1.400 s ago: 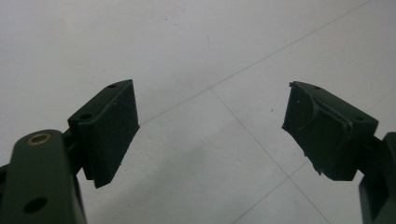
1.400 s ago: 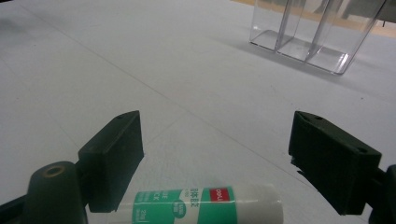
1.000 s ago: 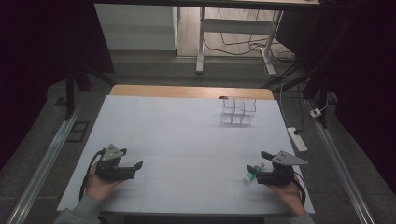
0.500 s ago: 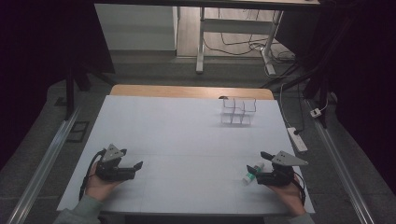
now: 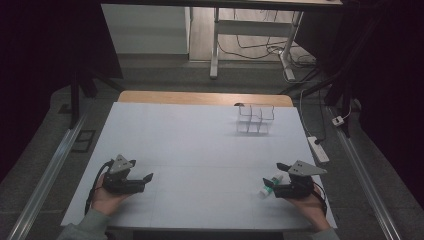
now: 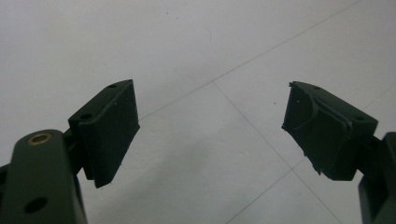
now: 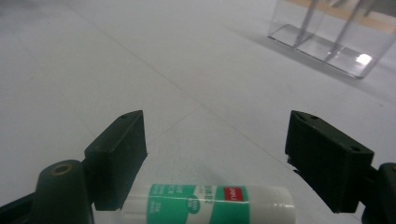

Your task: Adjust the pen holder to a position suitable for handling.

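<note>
1. Nothing had shifted since the earlier frames; both hands rested low on the white table [image 5: 200, 145].
2. Left gripper [image 6: 210, 130] was spread over bare surface.
3. Right gripper [image 7: 215, 154] was spread around a glue stick [image 7: 210, 204], probably lying on the table, seemingly lined up for pinching.
4. Clear organiser [image 5: 255, 119] stood well apart.

A white sheet [image 5: 200, 150] covers the bench [image 5: 200, 97], whose wooden edge shows along the far side. On the floor to the right lies a white power strip [image 5: 318, 149] with a cable running from it. Beyond the bench stand metal table legs [image 5: 215, 45] among loose cables [image 5: 260, 47].
</note>
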Demonstrator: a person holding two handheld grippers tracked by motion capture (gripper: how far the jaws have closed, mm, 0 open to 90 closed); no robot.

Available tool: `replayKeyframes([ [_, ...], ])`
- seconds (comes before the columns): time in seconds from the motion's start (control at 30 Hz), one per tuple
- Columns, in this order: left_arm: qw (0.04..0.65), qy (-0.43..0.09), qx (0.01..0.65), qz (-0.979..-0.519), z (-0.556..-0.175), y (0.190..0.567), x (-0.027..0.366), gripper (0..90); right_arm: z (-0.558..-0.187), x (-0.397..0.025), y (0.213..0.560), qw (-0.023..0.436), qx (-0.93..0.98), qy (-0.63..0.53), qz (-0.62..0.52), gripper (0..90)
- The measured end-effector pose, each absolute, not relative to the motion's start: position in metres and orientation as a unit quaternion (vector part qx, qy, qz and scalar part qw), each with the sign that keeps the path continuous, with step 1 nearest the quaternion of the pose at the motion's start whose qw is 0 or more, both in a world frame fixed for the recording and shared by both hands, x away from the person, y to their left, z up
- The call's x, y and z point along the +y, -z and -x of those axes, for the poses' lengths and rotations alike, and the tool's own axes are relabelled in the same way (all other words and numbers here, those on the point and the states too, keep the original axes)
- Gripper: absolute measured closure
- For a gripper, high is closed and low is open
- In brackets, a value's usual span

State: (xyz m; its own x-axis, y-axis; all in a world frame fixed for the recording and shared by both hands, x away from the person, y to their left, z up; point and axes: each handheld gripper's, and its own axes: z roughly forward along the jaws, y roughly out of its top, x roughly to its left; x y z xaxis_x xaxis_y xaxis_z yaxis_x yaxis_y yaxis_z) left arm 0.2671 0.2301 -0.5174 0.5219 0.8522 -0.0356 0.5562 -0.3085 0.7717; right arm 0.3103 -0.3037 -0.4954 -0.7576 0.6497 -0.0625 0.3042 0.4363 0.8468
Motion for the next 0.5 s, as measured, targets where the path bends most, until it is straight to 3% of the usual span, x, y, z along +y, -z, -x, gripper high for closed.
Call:
replayKeyframes([
  [0.5, 0.378, -0.188, 0.451, -0.787, -0.268, 0.519, 0.231, 18.1, -0.320, -0.298, 0.474, 0.180, 0.852, -0.430, -0.238, 19.3],
])
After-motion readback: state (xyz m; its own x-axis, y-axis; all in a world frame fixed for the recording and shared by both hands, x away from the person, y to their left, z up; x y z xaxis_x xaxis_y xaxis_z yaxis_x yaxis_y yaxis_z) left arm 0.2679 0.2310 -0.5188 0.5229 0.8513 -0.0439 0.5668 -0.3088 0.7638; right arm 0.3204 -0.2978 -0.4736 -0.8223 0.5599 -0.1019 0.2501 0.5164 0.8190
